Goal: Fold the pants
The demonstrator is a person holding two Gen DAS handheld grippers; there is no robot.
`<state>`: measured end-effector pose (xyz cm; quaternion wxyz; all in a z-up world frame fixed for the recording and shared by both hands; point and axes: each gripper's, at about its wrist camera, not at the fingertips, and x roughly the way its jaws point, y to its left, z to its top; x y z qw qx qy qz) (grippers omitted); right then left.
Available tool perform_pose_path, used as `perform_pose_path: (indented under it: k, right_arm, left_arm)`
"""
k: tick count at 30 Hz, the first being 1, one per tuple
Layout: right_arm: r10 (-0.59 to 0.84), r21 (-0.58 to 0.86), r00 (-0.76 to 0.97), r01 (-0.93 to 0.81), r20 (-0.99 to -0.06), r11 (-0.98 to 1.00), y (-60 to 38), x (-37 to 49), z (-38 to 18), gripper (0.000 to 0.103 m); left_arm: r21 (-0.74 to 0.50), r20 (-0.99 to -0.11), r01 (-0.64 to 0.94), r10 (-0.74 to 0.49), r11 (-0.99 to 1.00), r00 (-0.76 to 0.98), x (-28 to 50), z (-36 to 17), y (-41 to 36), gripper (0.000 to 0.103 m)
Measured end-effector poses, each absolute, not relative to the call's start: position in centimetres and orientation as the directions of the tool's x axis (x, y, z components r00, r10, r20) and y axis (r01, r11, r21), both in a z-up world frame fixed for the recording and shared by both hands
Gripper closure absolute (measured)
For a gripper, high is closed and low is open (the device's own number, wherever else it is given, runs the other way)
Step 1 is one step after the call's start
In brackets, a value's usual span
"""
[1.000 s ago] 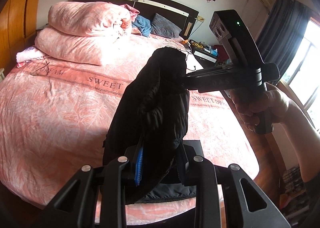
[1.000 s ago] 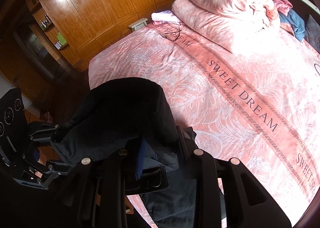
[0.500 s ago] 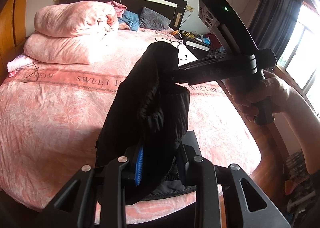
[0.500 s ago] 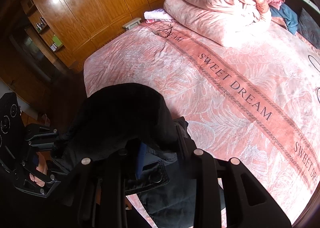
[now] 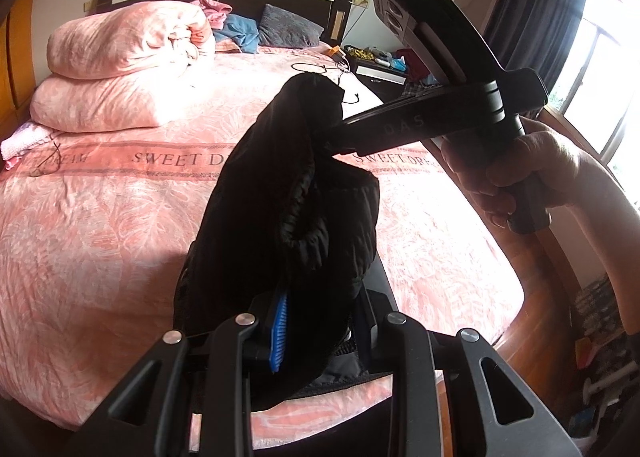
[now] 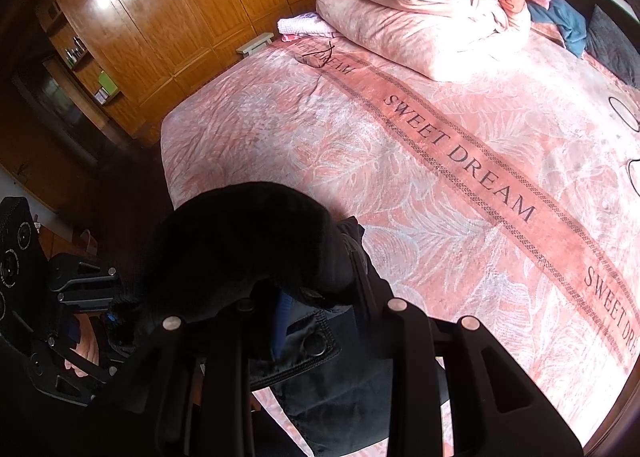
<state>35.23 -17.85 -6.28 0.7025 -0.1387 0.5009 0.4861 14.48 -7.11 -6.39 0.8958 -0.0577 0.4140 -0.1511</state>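
Grippers first: my left gripper (image 5: 320, 321) is clamping the bunched black fabric pants (image 5: 288, 217), my right gripper (image 6: 316, 321) is pinching another part, and I am holding them above the pink leaf-patterned bedspread (image 6: 440, 177).

Matte black right gripper (image 5: 332, 129) with green LED, silver screws, blue finger pad; bare-skinned hand (image 5: 516, 173).

Right gripper (image 6: 316, 321): black two-finger tool, clamped on cloth.
Pants (image 6: 240, 249): black fabric bunched over the fingers, held above the bed edge.
Left gripper (image 6: 114, 317): lower left, gripping the same garment.
Bed (image 6: 440, 177): pink leaf-print cover, "SWEET DREAM" band.
Wardrobe (image 6: 160, 9): glossy wooden doors.
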Motion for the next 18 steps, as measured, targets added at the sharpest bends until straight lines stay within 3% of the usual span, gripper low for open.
perform_pose_path:
  k: [18]
  right_arm:
    - [0.536, 0.308, 0.023, -0.798, -0.844, 0.519, -21.1, 35.4, -8.6, 0.076]
  left_arm:
    - [-0.200, -0.766, 0.277, -0.326, 0.940, 0.554, 15.6, -8.8, -10.8, 0.076]
